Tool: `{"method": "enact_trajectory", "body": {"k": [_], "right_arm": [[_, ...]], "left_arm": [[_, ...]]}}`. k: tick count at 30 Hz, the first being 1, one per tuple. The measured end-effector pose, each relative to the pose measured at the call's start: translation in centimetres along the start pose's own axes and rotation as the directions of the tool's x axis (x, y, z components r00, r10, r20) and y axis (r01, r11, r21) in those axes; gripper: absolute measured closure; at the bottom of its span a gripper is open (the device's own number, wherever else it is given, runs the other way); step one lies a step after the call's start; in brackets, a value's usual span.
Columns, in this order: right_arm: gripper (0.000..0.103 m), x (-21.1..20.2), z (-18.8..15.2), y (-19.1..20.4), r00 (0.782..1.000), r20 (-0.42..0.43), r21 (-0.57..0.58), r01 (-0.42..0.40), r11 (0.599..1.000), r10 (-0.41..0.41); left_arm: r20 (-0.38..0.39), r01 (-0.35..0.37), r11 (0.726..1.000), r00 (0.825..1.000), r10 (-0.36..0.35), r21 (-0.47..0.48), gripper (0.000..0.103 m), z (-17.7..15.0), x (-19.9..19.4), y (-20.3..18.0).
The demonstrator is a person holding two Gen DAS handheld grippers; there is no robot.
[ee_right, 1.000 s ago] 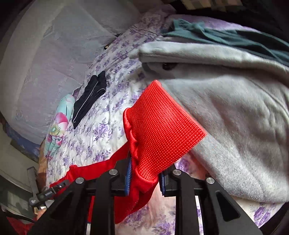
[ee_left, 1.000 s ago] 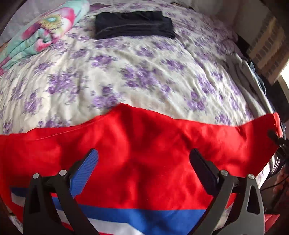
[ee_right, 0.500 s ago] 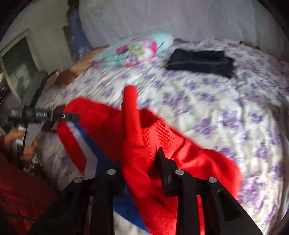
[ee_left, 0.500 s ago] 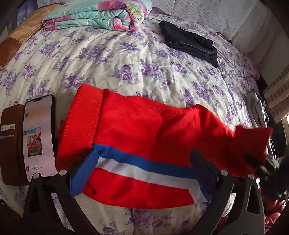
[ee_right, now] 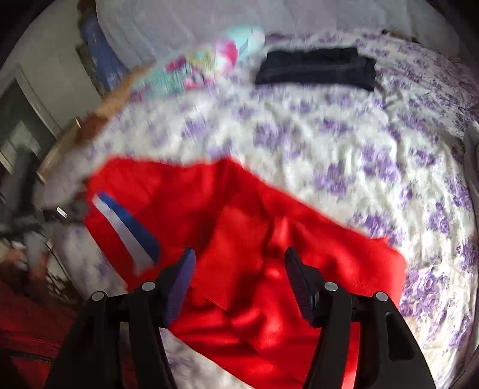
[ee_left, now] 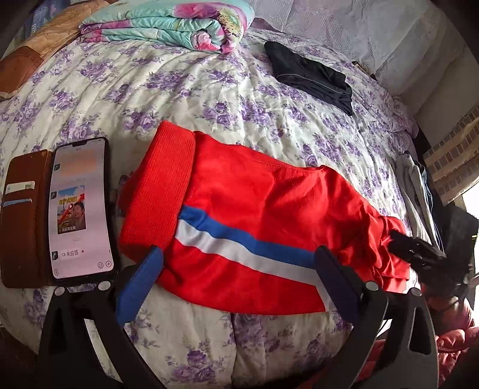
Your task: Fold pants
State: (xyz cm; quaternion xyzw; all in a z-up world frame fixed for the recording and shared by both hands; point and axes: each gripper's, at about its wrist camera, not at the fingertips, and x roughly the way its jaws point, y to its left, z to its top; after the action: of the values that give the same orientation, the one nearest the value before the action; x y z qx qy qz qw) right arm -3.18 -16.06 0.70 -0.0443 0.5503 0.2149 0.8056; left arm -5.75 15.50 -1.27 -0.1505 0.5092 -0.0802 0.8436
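Both grippers point steeply down at the bed (ee_left: 209,98). The left gripper (ee_left: 239,266) hangs over the near edge of the red pants (ee_left: 269,209), its jaws spread wide and pinching nothing; the blue-padded finger sits near the ribbed cuff at about 9 o'clock of the garment, the dark finger near the end of the blue and white stripe (ee_left: 239,242). The right gripper (ee_right: 239,269) hovers over the bunched end of the red pants (ee_right: 269,239); its jaws are opening, and the cloth lies below and between the fingers without either pad pressing on it. The pants lie folded over on the flowered cover, lengthwise across the near part of the bed. The left wrist view is sharp and alone shows a phone (ee_left: 80,209) in an open brown wallet case at 9 o'clock beside the cuff, plus the right gripper as a dark shape at 3 o'clock, at the pants' far end. It also shows a rolled flowered blanket (ee_left: 167,24) at 12 o'clock and folded dark clothing (ee_left: 311,74) towards 1 o'clock. The right wrist view is blurred; it shows the same dark clothing at 12 o'clock and, alone, furniture at 9 o'clock.
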Motion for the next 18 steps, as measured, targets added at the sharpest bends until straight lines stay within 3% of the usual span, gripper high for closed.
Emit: {"method": "enact_trajectory", "body": {"k": [1, 2, 4, 6, 8, 9, 12, 13, 16, 18], "right_arm": [[0.038, 1.9, -0.8, 0.4, 0.999, -0.029, -0.051, 0.042, 0.998, -0.044], [0.038, 1.8, -1.3, 0.7, 0.998, 0.037, -0.079, 0.06, 0.995, -0.057], [0.038, 1.1, -0.8, 0.6, 0.999, 0.021, -0.041, 0.039, 0.998, -0.038], [0.038, -1.7, -0.2, 0.0, 0.991, 0.135, 0.003, -0.024, 1.0, 0.024], [0.032, -3.6, 0.1, -0.2, 0.973, 0.229, -0.015, -0.033, 0.999, 0.035], [0.023, -3.2, 0.4, -0.2, 0.978, 0.208, -0.032, -0.026, 0.999, 0.032], [0.019, 2.1, 0.0, -1.0, 1.0, -0.012, -0.048, 0.028, 0.998, -0.029], [0.013, 2.1, -0.4, -0.8, 0.999, 0.048, -0.068, 0.025, 0.997, -0.021], [0.013, 1.5, 0.2, -0.4, 0.999, 0.037, -0.056, 0.023, 0.998, -0.021], [0.013, -0.4, 0.4, -0.7, 0.993, 0.113, -0.014, -0.02, 1.0, 0.022]], "left_arm": [[-0.004, -0.002, 1.0, 1.0, 0.002, 0.001, 0.005, -0.3, -0.1, 0.0], [-0.01, -0.005, 1.0, 1.0, 0.005, 0.002, 0.005, -0.6, -0.3, 0.1], [-0.034, -0.017, 1.0, 0.999, 0.017, -0.001, 0.005, -1.4, -0.5, 0.5], [-0.054, -0.012, 0.999, 0.998, 0.01, -0.032, 0.005, -2.2, -0.5, 1.4], [-0.081, 0.012, 0.995, 0.996, -0.02, -0.101, 0.005, -2.8, 0.2, 2.7], [-0.093, 0.033, 0.988, 0.995, -0.047, -0.15, 0.005, -2.9, 0.7, 3.5], [-0.065, 0.074, 0.97, 0.994, -0.091, -0.234, 0.005, -2.8, 1.7, 4.6], [-0.053, 0.077, 0.969, 0.994, -0.091, -0.233, 0.005, -2.5, 1.9, 4.7], [0.003, 0.086, 0.967, 0.996, -0.088, -0.239, 0.005, -1.4, 2.6, 5.0], [0.053, 0.111, 0.959, 0.994, -0.1, -0.261, 0.004, -0.6, 3.1, 5.4]]}}
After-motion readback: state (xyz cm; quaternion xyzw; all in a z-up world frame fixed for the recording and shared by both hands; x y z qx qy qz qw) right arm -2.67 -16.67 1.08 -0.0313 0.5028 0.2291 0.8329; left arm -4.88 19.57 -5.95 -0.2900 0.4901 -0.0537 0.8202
